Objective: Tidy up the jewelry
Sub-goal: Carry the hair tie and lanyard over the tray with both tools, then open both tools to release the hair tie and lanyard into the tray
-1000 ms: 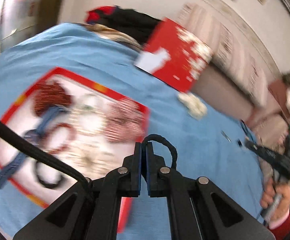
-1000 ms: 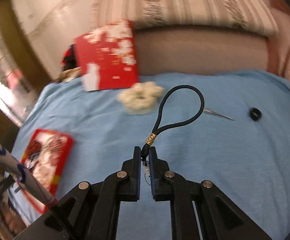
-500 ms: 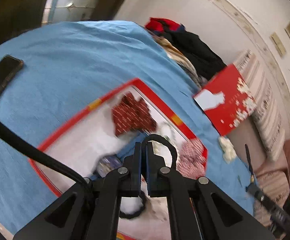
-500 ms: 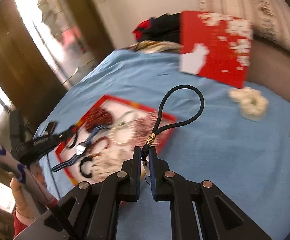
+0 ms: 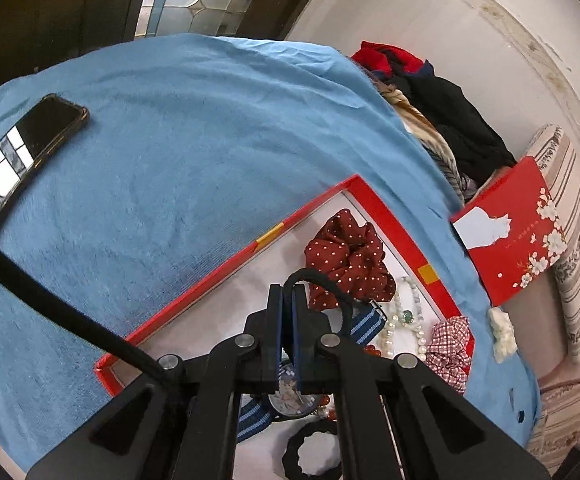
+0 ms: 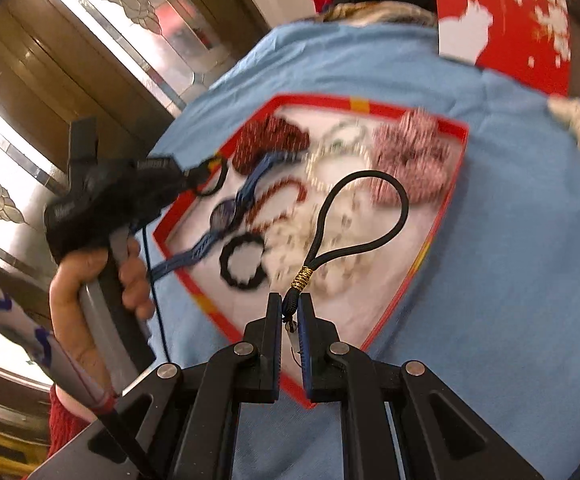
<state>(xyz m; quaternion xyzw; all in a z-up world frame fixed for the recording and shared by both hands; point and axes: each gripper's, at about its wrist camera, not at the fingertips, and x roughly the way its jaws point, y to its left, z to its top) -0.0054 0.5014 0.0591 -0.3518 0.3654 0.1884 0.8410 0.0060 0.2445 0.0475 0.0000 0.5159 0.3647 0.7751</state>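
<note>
My left gripper (image 5: 287, 294) is shut on a thin black hair tie (image 5: 336, 290) over the near corner of a red-rimmed tray (image 5: 225, 272) with a white floor. The tray holds a dotted red scrunchie (image 5: 346, 256), pearl strings (image 5: 400, 320), a checked scrunchie (image 5: 450, 344), a blue-strapped watch (image 5: 290, 398) and a black scrunchie (image 5: 310, 452). In the right wrist view my right gripper (image 6: 290, 308) is shut on a black cord loop (image 6: 370, 175) with a gold wrap, held above the tray (image 6: 442, 216). The left gripper (image 6: 201, 176) shows there at the tray's left rim.
The table is covered by a blue cloth (image 5: 169, 160). A phone (image 5: 25, 144) lies at its far left. A red box lid (image 5: 506, 236) leans at the back right beside a pile of clothes (image 5: 442, 100). A white scrunchie (image 5: 500, 332) lies on the cloth past the tray.
Both grippers have swung towards the tray and dropped a little. The right one came from bare cloth to above the tray with the cord. Both grips are unchanged.
</note>
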